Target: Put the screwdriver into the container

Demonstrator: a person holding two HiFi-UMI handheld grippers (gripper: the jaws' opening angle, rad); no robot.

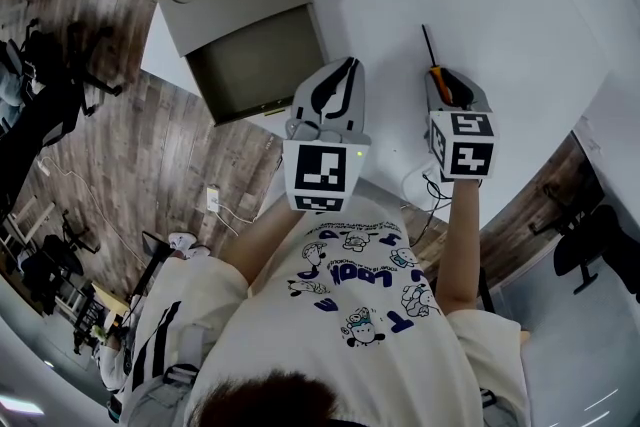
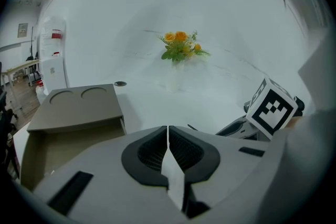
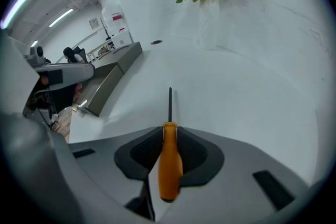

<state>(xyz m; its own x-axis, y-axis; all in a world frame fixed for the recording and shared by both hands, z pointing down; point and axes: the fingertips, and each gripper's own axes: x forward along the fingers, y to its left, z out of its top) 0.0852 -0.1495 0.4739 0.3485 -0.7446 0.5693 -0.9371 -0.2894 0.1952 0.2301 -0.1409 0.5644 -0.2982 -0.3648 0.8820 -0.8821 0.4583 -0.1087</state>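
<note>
Fingers of the right gripper pinch the orange handle of the screwdriver, whose thin shaft points away over the white counter. The handle looks smooth and rounded, so it could slip or swing nose-down on lifting. The left gripper, fingers pressed together on nothing, hovers between it and the container, so the carry may clip it.

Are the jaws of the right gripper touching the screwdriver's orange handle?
Touching. In the right gripper view the right gripper grips the screwdriver: both jaws lie against the sides of its orange handle, no gap visible.
</note>
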